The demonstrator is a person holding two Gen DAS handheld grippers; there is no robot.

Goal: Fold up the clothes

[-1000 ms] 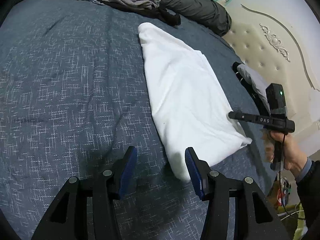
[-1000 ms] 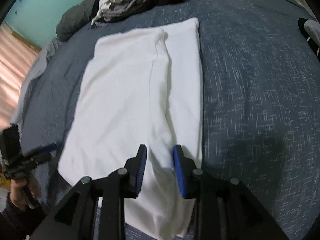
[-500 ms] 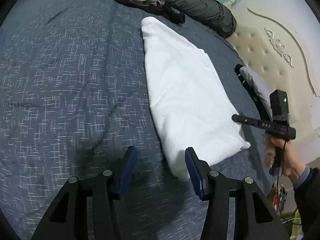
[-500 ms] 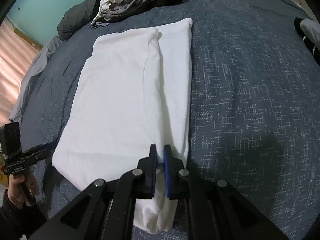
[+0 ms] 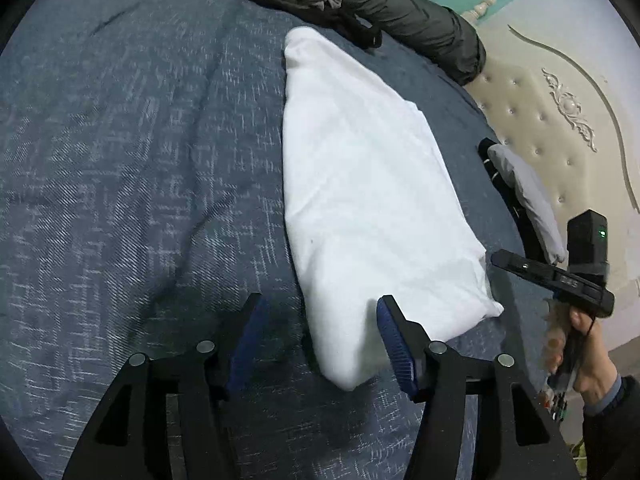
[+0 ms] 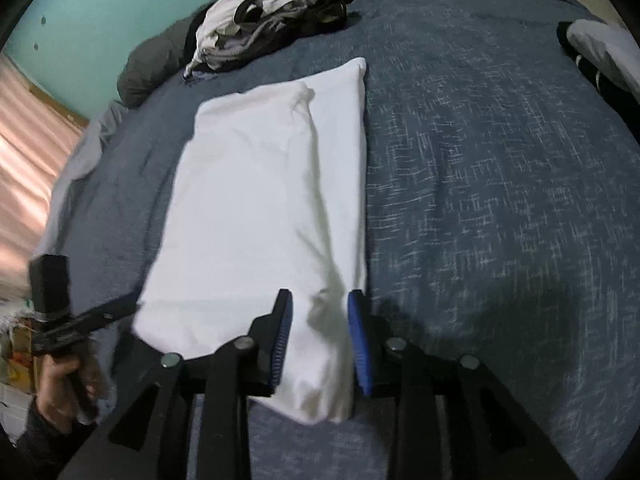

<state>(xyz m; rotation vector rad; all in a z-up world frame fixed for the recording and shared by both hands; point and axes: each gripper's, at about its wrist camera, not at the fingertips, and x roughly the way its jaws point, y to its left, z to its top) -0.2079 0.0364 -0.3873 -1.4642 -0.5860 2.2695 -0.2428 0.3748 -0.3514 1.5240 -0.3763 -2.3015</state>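
My right gripper [image 6: 320, 340] jaws opening around white garment [image 6: 260, 208] corner; left gripper [image 5: 316, 344] opening, seemingly empty. Risk: released fold springs loose, 2 layers misalign.

Both grippers, the left gripper [image 5: 318, 338] and the right gripper [image 6: 320, 336], have black frames, silver screws and ribbed blue pads [image 5: 394, 340] (a dark sleeve [image 5: 612, 432] shows).

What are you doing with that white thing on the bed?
A person is folding a white cloth garment on a blue woven bedspread. The right hand-held gripper is opening around the garment's near corner, pads not pressing it. The left hand-held gripper is opening too, over its other near corner.
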